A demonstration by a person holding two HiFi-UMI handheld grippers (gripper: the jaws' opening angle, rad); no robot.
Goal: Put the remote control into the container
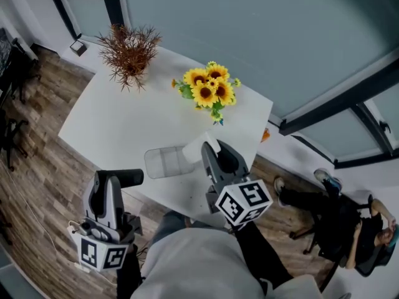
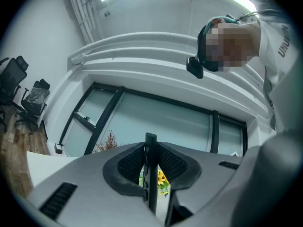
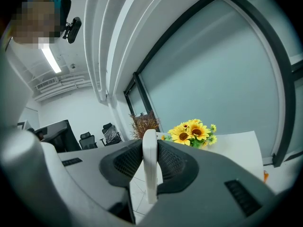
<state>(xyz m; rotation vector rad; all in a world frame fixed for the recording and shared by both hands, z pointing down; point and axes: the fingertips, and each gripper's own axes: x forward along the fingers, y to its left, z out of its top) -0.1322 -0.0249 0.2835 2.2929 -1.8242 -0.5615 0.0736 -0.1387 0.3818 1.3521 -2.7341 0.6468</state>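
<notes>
White remote control (image 3: 149,167) sits clamped between the jaws of the right gripper (image 1: 210,149), at the right end of the clear container (image 1: 163,162) on the white table (image 1: 112,123). The left gripper (image 1: 110,180) grasps a black remote control (image 1: 131,177) at the table's near edge.

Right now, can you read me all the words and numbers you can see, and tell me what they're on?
"UNUN": letters on the person's pale top, cut off by the picture's edge.
The marker cubes: black-and-white squares only, no words.
The dark remote control gripped by the left tool: seen edge-on, print unreadable.
The white thing gripped by the right tool: blank.
</notes>
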